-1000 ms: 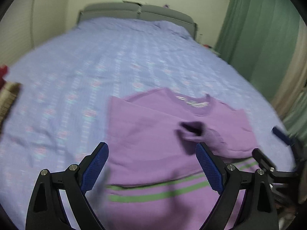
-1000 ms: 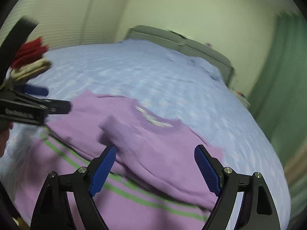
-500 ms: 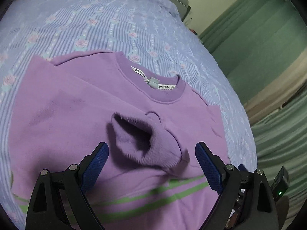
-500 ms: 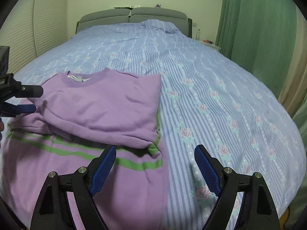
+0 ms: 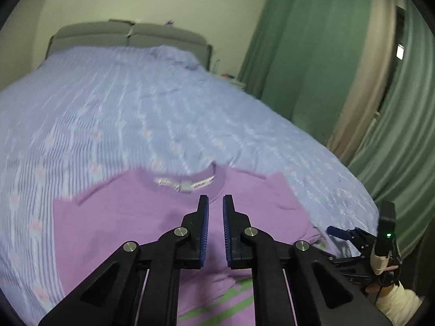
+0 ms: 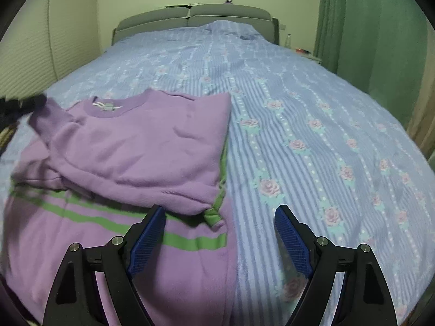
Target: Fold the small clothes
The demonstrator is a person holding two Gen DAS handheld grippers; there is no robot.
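A purple sweatshirt (image 6: 141, 149) with green stripes lies on the bed, its right side and sleeve folded inward; it also shows in the left wrist view (image 5: 122, 222). My left gripper (image 5: 215, 212) is nearly shut, its blue pads a narrow gap apart. In the right wrist view the left gripper (image 6: 16, 106) appears at the far left holding the left sleeve cuff (image 6: 46, 116) lifted off the bed. My right gripper (image 6: 220, 233) is open and empty, low over the sweatshirt's lower right hem; it also shows in the left wrist view (image 5: 342, 235).
The bed (image 6: 299, 108) has a blue striped floral cover. A grey headboard (image 6: 195, 13) stands at the far end. Green curtains (image 5: 312, 54) hang along the right side. A small stack of clothes (image 6: 5, 133) sits at the far left edge.
My left gripper closed from wide open on the sleeve cuff and lifted it leftward. My right gripper stayed open near the lower right hem.
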